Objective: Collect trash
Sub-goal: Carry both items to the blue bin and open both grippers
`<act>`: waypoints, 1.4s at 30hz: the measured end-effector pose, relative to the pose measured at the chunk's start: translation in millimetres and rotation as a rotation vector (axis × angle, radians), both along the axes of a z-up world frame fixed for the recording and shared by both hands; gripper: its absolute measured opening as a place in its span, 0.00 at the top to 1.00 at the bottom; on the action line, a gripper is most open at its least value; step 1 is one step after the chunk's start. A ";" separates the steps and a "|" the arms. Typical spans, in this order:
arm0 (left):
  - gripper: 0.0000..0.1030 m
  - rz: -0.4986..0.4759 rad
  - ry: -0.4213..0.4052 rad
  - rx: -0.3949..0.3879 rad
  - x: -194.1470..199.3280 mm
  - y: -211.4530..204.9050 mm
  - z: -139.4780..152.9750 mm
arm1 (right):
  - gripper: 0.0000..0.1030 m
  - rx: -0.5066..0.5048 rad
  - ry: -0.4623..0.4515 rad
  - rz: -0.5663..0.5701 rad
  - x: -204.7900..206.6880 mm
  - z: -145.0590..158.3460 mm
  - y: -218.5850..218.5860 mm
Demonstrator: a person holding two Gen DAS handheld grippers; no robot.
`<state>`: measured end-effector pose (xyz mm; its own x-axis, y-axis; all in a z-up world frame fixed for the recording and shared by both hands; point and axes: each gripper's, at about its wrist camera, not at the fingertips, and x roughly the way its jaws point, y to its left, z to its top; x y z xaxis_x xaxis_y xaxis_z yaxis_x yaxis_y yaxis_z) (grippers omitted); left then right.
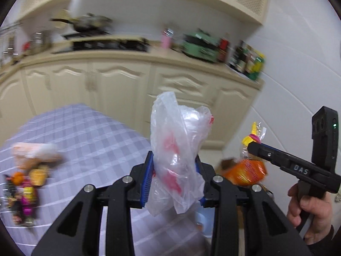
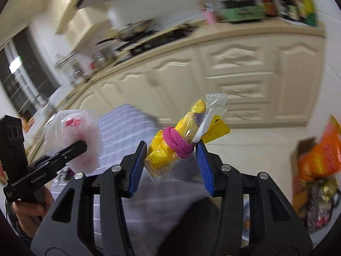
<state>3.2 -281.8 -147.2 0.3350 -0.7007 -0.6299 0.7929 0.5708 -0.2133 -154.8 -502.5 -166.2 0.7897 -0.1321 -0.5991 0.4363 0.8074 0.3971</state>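
Between the left fingers (image 1: 149, 179), a crumpled plastic bag (image 1: 177, 149) with red scraps.

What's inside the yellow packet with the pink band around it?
The yellow packet, held in the right claw, is bunched up under the pink band. Something dark purple peeks out near its top, but the crinkled wrapper hides whatever else is inside.
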 end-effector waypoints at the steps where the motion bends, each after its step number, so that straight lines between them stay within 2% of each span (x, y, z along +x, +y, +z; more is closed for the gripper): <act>1: 0.68 -0.024 0.012 0.006 -5.2 -10.9 -4.6 | 0.54 0.007 0.014 -0.032 -12.4 -6.7 -10.1; 6: 0.68 -0.173 0.111 0.076 -38.6 -82.6 -48.3 | 0.54 0.082 0.098 -0.188 -70.7 -52.1 -59.8; 10: 0.67 -0.255 0.164 0.153 -62.0 -125.6 -85.5 | 0.54 0.152 0.158 -0.263 -98.6 -92.2 -84.7; 17: 0.67 -0.354 0.237 0.319 -95.3 -186.9 -159.6 | 0.54 0.286 0.246 -0.319 -119.7 -155.9 -106.9; 24: 0.67 -0.413 0.325 0.464 -114.3 -229.7 -229.0 | 0.52 0.431 0.260 -0.361 -130.7 -199.7 -121.3; 26: 0.64 -0.421 0.367 0.497 -115.2 -238.8 -247.3 | 0.50 0.458 0.274 -0.374 -132.6 -212.1 -122.9; 27: 0.61 -0.424 0.384 0.508 -116.0 -242.4 -253.8 | 0.46 0.473 0.278 -0.376 -132.9 -217.7 -124.0; 28: 0.51 -0.430 0.395 0.519 -116.6 -247.1 -259.4 | 0.40 0.481 0.280 -0.381 -134.0 -222.6 -125.5; 29: 0.34 -0.438 0.398 0.523 -117.0 -250.8 -263.7 | 0.35 0.487 0.282 -0.391 -135.4 -227.3 -126.4; 31: 0.20 -0.448 0.369 0.543 -117.3 -254.9 -265.9 | 0.15 0.518 0.277 -0.433 -142.9 -237.7 -129.2; 35: 0.14 -0.442 0.349 0.537 -113.9 -249.9 -257.6 | 0.06 0.522 0.281 -0.481 -152.4 -240.3 -129.6; 42: 0.13 -0.350 0.267 0.437 -94.7 -226.7 -211.1 | 0.06 0.494 0.281 -0.510 -157.4 -226.1 -123.8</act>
